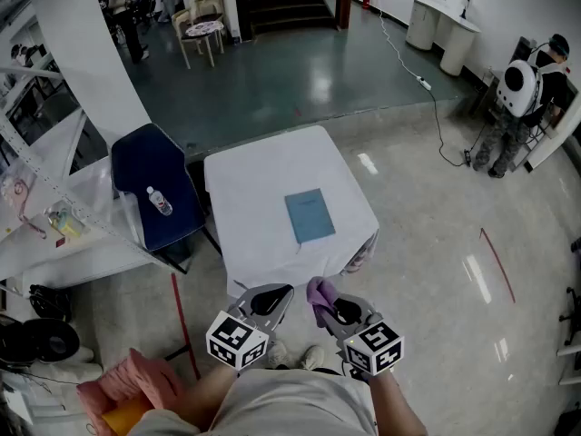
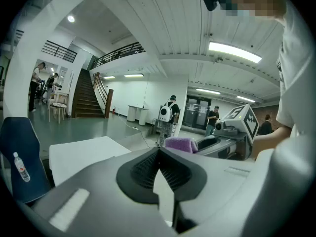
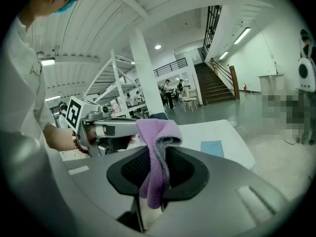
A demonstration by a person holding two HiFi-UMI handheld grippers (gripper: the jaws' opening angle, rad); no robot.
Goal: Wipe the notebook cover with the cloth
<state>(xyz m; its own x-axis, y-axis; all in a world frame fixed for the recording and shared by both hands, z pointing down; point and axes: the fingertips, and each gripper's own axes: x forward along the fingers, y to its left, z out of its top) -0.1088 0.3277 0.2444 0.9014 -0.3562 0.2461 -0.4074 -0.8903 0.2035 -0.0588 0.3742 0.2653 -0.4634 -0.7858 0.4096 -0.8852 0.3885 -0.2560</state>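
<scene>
A blue notebook [image 1: 310, 215] lies flat near the middle of the white table [image 1: 254, 184]; it also shows small in the right gripper view as the notebook [image 3: 213, 147]. My right gripper [image 1: 325, 300] is shut on a purple cloth [image 1: 320, 296], which hangs folded between its jaws as the cloth [image 3: 155, 152]. My left gripper [image 1: 275, 296] is shut with nothing in it, its jaws meeting at the tip [image 2: 158, 152]. Both grippers hover side by side just short of the table's near edge, well back from the notebook.
A dark blue chair [image 1: 154, 184] with a water bottle [image 1: 160, 202] on it stands left of the table. White shelving and clutter [image 1: 45, 216] fill the far left. A person with a white backpack [image 1: 520, 94] stands at the far right. Shiny floor surrounds the table.
</scene>
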